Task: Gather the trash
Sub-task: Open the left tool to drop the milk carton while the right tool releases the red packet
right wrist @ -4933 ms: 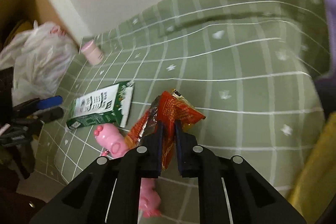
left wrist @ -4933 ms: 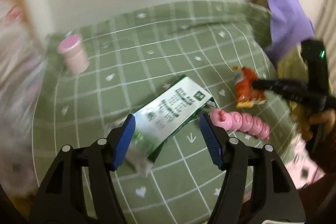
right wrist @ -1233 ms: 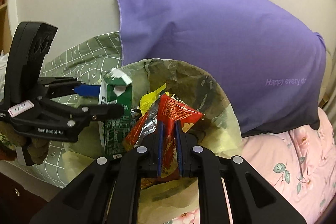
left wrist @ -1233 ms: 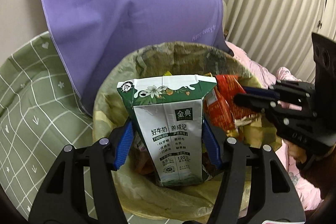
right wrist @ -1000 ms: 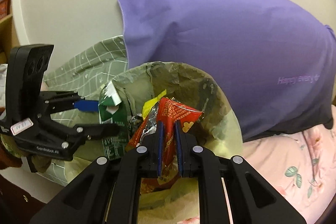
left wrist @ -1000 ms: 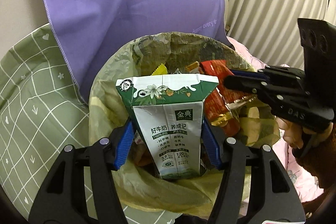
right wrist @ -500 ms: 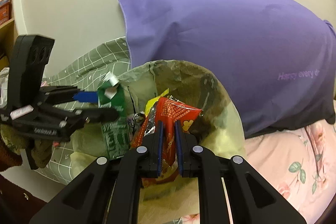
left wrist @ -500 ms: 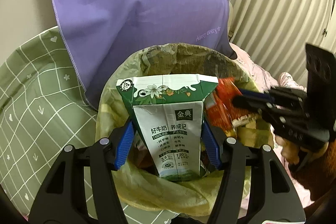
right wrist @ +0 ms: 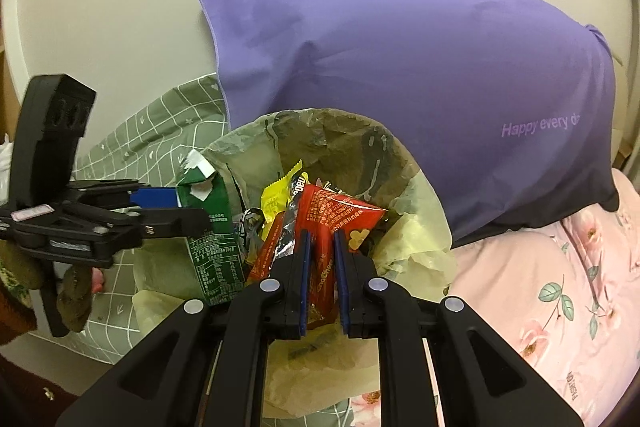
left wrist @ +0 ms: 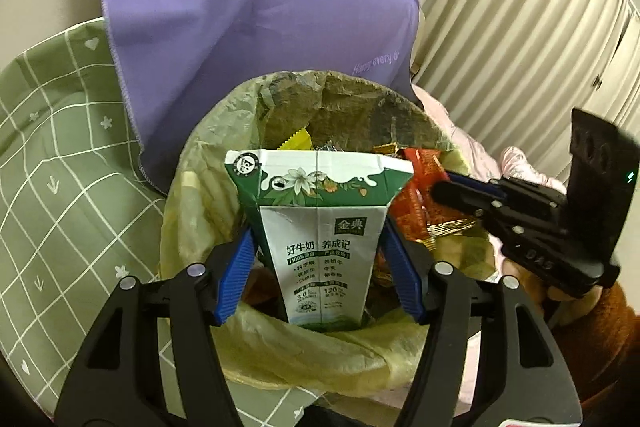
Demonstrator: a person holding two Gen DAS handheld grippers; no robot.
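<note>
- Left wrist view: my left claw point(left wrist: 318, 259) is opening, and I see gaps between its blue pads point(left wrist: 236, 271) and the milk carton point(left wrist: 320, 227), which stands upright between them over the lined bin point(left wrist: 200, 195).
- Right claw point(right wrist: 322, 259) is opening too; the red wrapper point(right wrist: 336, 219) is between its pads, still touching them, above the same bin.
- Behind the bin, a purple pillow point(right wrist: 400, 67) leans on the wall; the green checked sheet point(left wrist: 52, 147) lies left.
</note>
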